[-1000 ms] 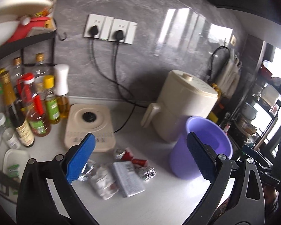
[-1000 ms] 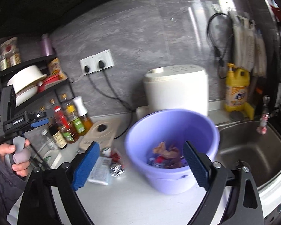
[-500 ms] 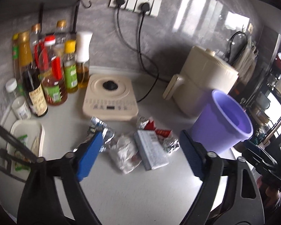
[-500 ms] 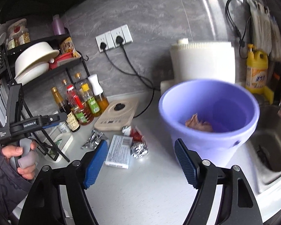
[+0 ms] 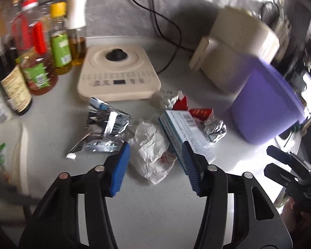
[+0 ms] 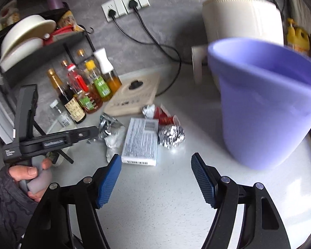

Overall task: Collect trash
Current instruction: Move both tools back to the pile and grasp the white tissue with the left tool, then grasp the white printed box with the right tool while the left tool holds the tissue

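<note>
Both grippers have dropped toward the litter on the counter (image 5: pixel 155 217). The left gripper (image 5: pixel 154 159) now straddles the crumpled white wrapper (image 5: pixel 151 147); its jaws have just been closing around it but do not press it yet. The right gripper (image 6: pixel 156 176), jaws open and narrowing slightly with nothing between them, hangs near the white box (image 6: pixel 142 141) and foil ball (image 6: pixel 172 136). The purple bin (image 6: pixel 265 108) stands to the right. In my judgement, the wrapper gets picked first.

Open right tool (image 6: pixel 156 178) hovers near white box (image 6: pixel 141 141), purple bucket (image 6: pixel 265 112) beside.
</note>
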